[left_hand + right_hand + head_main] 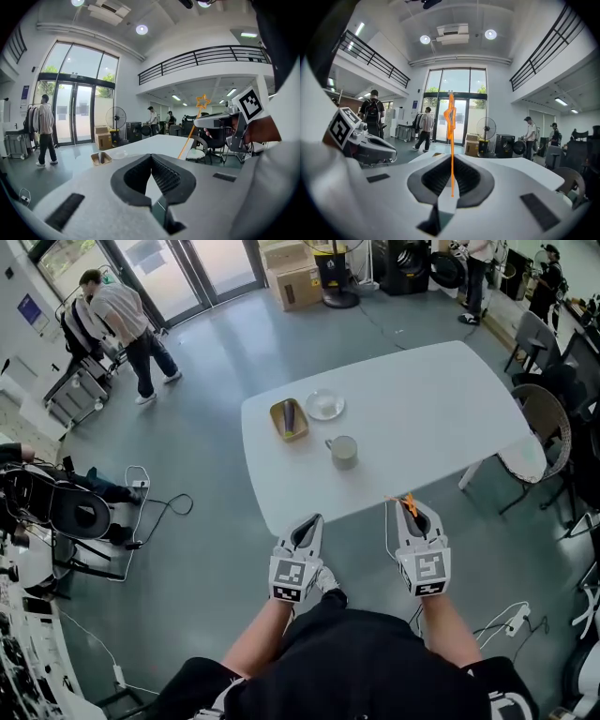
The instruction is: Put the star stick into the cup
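1 stick (451, 136) in right hand-held gripper (451, 159)

**Two grippers side by side, low in the frame**

Both forearms reach up from the bottom edge of the head view. The left gripper (313, 521) has its jaws together on nothing. The right gripper (416, 514) (slightly higher in the frame) pinches the star stick (451, 140), which stands upright between its pads.

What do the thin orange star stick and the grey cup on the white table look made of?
Thin orange star stick: probably plastic, bright and translucent-looking, very slim and straight. Grey cup: likely ceramic, matte, with a side handle; too small to be sure.
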Demonstrator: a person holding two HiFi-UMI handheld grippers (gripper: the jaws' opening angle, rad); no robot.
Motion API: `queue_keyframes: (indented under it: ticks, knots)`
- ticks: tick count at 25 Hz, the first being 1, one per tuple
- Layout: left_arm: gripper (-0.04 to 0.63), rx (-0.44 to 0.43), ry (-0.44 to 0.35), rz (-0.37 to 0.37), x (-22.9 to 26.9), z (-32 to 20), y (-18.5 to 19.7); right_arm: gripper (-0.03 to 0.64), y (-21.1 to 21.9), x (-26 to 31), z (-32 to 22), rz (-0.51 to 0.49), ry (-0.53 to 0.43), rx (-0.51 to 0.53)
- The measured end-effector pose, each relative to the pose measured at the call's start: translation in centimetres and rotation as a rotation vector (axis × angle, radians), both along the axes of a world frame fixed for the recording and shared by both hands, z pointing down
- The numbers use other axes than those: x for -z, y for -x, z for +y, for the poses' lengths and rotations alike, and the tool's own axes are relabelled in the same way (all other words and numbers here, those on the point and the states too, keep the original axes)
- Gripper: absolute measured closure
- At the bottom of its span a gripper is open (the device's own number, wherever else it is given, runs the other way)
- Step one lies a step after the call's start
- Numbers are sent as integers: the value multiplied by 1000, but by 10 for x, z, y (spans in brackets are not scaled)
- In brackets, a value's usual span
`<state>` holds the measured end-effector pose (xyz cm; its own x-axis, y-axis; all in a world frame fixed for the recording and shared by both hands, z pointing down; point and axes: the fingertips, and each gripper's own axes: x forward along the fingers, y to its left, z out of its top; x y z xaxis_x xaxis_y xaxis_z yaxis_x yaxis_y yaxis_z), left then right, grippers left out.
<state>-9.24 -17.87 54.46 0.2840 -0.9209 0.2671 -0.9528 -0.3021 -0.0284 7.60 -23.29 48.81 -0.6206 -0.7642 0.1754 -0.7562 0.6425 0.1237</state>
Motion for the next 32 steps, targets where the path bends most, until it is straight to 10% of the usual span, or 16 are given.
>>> queue_keyframes:
  ticks: [22, 32]
  knots:
    - [586, 25, -62, 73, 18, -95, 117, 597, 120, -5, -116, -17, 29, -4]
    - [586, 103, -55, 61, 19, -129, 117, 597, 130, -52, -181, -58, 222, 60]
